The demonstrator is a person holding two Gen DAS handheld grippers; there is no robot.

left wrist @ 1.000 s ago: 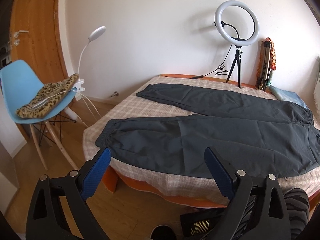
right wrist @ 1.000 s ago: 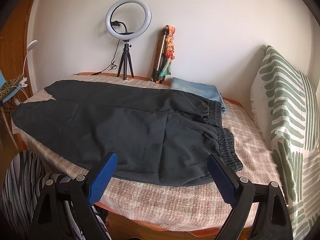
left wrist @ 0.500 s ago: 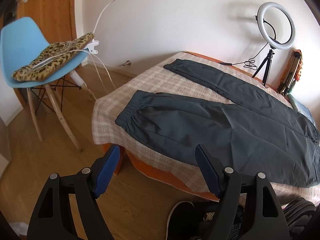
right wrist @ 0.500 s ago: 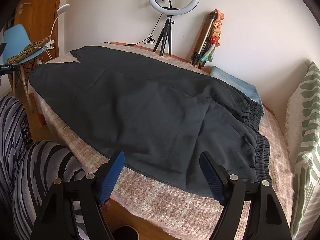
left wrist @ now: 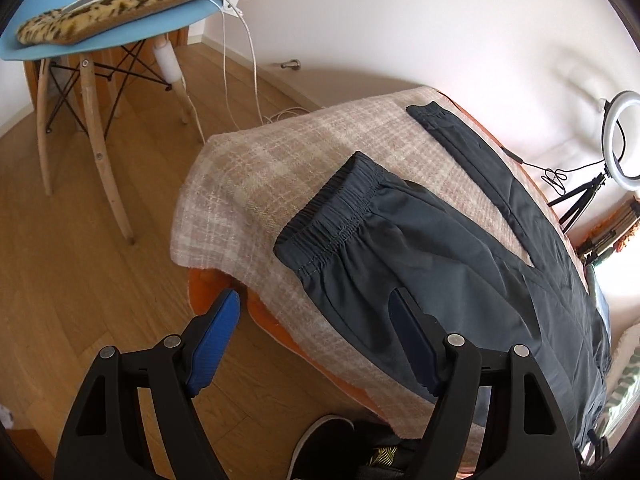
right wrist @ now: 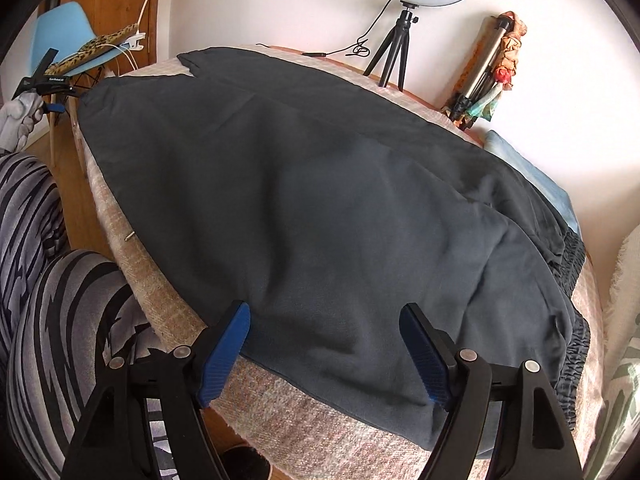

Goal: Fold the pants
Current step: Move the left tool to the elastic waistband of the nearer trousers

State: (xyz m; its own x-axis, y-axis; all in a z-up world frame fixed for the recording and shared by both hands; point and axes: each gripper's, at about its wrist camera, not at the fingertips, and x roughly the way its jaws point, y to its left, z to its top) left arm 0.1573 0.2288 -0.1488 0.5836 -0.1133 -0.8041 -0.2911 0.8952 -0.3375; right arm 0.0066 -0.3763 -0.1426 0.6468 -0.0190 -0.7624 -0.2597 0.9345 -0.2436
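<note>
Dark grey pants [right wrist: 320, 208] lie spread flat on a checked beige blanket [left wrist: 256, 184] over the table, legs apart. The near leg's elastic cuff [left wrist: 332, 216] lies close to the blanket's left corner; the waistband [right wrist: 576, 328] is at the right. My left gripper [left wrist: 316, 336] is open, just short of the near leg's cuff end, above the table edge. My right gripper [right wrist: 324, 344] is open at the near hem of the pants' seat. Neither holds cloth.
A blue chair [left wrist: 120, 28] with a leopard-print cushion [left wrist: 120, 0] stands on the wood floor at left. A ring light on a tripod [right wrist: 404, 8] and a second tripod [right wrist: 484, 72] stand at the back. Folded blue cloth [right wrist: 532, 176] and a striped pillow [right wrist: 628, 380] are at right.
Both grippers have dropped lower and closer to the pants. The left one swung left toward the near leg's cuff; the right one closed in on the near hem.
</note>
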